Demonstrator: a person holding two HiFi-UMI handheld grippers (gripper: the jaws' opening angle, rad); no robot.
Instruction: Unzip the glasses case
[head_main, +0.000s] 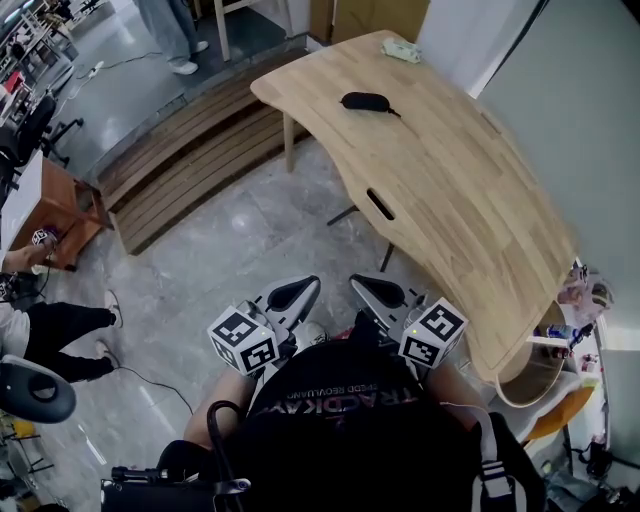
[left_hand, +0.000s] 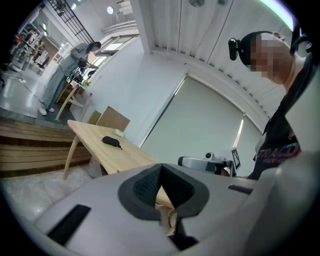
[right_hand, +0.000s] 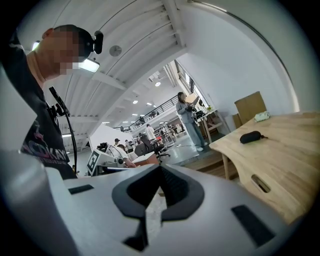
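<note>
Left hand-held gripper (head_main: 296, 293) clenched, nothing gripped; right hand-held gripper (head_main: 374, 291) same. Case (head_main: 366, 101) lies on bench (head_main: 450, 190), well apart from both.

glasses case (head_main: 364, 101) on table (head_main: 470, 210) (far end)

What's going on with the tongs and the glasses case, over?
Left tongs and right tongs shut, empty, short of the table. Glasses case lies untouched at the far end. Nothing in the way.
</note>
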